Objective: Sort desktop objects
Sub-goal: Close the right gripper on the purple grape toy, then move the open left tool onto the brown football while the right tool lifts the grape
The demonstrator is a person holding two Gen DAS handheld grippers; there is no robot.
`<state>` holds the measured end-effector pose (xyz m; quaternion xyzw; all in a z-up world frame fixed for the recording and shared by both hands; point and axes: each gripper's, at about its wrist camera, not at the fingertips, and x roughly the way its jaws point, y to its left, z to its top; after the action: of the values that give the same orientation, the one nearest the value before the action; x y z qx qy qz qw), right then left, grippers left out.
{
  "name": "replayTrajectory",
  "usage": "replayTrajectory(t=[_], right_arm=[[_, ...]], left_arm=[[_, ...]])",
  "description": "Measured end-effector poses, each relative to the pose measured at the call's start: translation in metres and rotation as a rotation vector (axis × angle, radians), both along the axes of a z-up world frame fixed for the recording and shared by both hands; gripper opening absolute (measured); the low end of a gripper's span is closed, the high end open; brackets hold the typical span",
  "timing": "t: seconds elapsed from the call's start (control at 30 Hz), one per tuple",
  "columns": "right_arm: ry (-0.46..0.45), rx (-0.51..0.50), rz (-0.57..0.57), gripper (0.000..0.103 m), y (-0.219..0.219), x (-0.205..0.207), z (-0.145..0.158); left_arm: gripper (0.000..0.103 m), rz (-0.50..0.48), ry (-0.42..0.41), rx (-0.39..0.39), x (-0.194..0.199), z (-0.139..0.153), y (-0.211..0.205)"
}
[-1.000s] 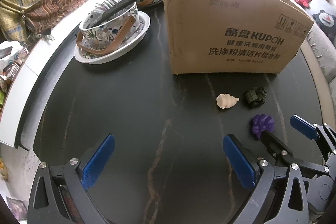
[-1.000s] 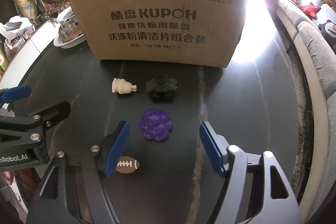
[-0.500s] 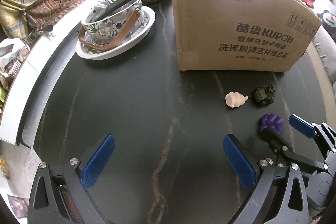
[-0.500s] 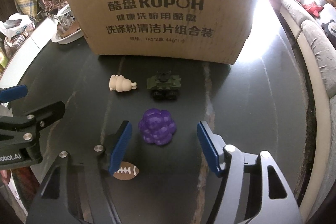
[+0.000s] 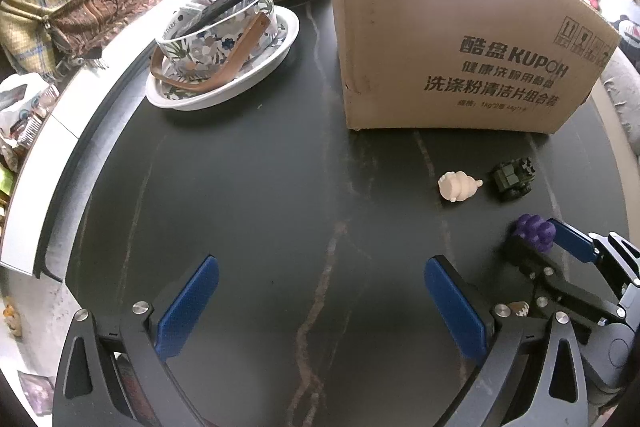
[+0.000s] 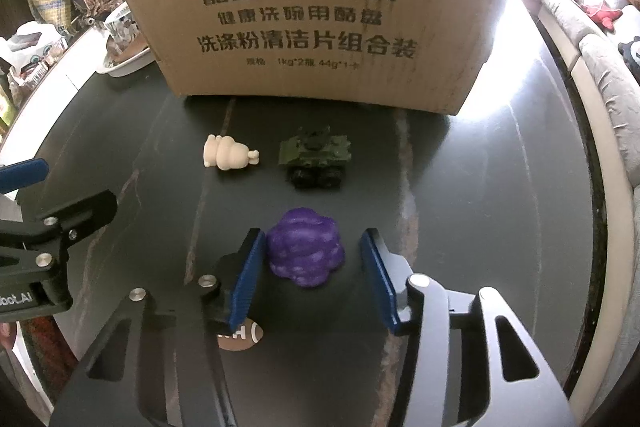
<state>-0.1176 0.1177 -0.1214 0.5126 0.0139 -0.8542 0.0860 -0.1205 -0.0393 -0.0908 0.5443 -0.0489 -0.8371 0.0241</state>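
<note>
Right wrist view: right hand-held gripper (image 6: 312, 259) points down at the dark bench (image 6: 480, 207), jaws have just been closing around the purple grapes (image 6: 306, 251). Grapes sit on the bench between the blue pads; left pad looks right against them, right pad shows a small gap, so not clamped yet. Behind the grapes: cream figure (image 6: 228, 155) lying on its side and green tank (image 6: 316, 157), apart from each other, both in front of the cardboard box (image 6: 316, 7). Small football (image 6: 240, 337) lies on the bench under the left finger. Left wrist view: left hand-held gripper (image 5: 320, 303) hovers over bare bench, jaws wide apart, nothing between them. Floral bowl (image 5: 216, 31) on white plate (image 5: 280, 47) sits left of the box.
</note>
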Motion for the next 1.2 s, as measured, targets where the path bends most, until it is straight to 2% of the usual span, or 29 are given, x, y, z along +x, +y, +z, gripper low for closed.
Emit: replayTrajectory(t=[0.07, 0.5, 1.03, 1.2], right_arm=[[0.001, 0.002, 0.001, 0.036, 0.0, 0.0, -0.001], [0.049, -0.015, -0.022, 0.036, 0.01, 0.01, 0.015], [0.069, -0.023, -0.08, 0.036, 0.038, 0.018, 0.027], [0.078, -0.026, -0.096, 0.036, 0.045, 0.02, 0.032]], left_arm=[[0.102, 0.0, 0.003, -0.001, 0.0, 0.0, 0.0], [0.102, -0.033, 0.019, 0.03, 0.004, 0.007, 0.012], [0.102, -0.167, 0.0, 0.049, 0.024, 0.008, 0.046], [0.102, -0.2, 0.006, 0.112, 0.035, 0.008, 0.057]])
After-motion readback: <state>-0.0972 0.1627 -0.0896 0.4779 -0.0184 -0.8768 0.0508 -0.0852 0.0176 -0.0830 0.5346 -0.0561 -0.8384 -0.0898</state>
